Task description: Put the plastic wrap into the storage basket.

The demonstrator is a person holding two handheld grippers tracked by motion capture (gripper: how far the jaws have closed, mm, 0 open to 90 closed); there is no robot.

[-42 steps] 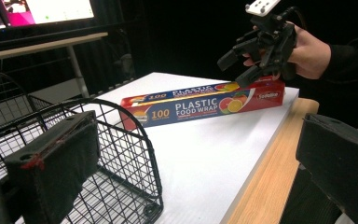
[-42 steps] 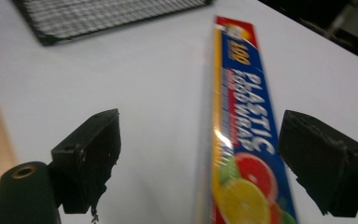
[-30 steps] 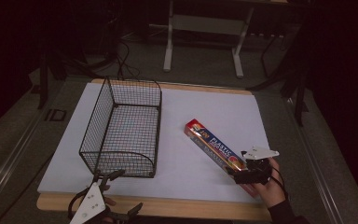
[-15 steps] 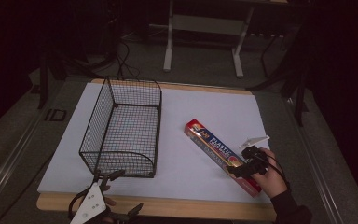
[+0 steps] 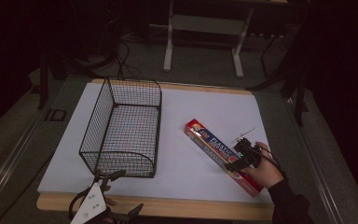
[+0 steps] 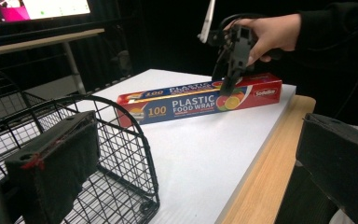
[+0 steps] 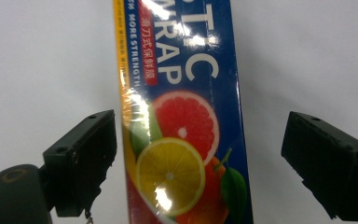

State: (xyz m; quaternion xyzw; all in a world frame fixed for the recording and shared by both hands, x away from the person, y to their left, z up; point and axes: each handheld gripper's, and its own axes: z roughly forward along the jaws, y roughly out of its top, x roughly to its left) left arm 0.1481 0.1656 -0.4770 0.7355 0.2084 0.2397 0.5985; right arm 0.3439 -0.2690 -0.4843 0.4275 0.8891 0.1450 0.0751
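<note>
A red and blue box of plastic food wrap (image 5: 214, 148) lies slanted on the white sheet, right of a black wire basket (image 5: 133, 82). My right gripper (image 5: 239, 157) hangs over the box's near half, pointing down. In the right gripper view the box (image 7: 182, 140) runs between the open jaws of the right gripper (image 7: 205, 168), which have just been opening wider. The left pad is right beside the box edge and the right pad stands well off it. My left gripper (image 5: 123, 193) rests open at the table's front left, one finger by the basket (image 6: 121, 135).
The white sheet (image 5: 186, 116) covers a wooden table whose front edge (image 5: 191, 207) shows near me. The basket holds nothing. Table legs and cables stand on the dark floor beyond the far edge.
My right hand has slid a short way along the box, away from me and slightly left. The left gripper, basket and box have kept their places.
</note>
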